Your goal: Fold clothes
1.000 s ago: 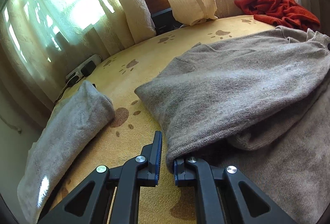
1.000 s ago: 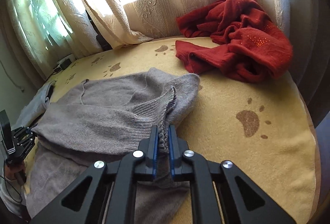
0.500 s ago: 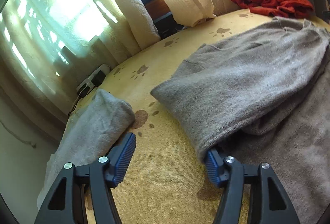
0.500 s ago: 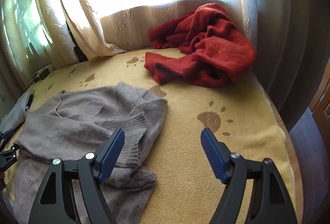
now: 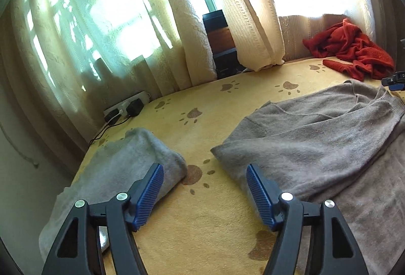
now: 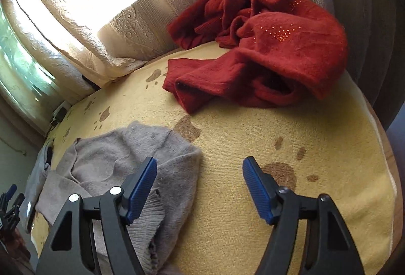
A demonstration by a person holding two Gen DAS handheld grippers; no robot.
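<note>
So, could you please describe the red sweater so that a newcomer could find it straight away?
Start at the yellow blanket with brown paw prints. At its far end, against the pale curtain, lies the red sweater. It is crumpled and has small sparkling studs, unlike the plain grey sweater nearer the fingers.

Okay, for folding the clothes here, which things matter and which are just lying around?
Part of the job:
- grey sweater, half folded on the bed
- red sweater, crumpled near the curtain
- folded grey garment, at the bed's left edge

Just lying about:
- power strip with plugs, by the window
- curtain
- yellow paw-print blanket, only the work surface
</note>
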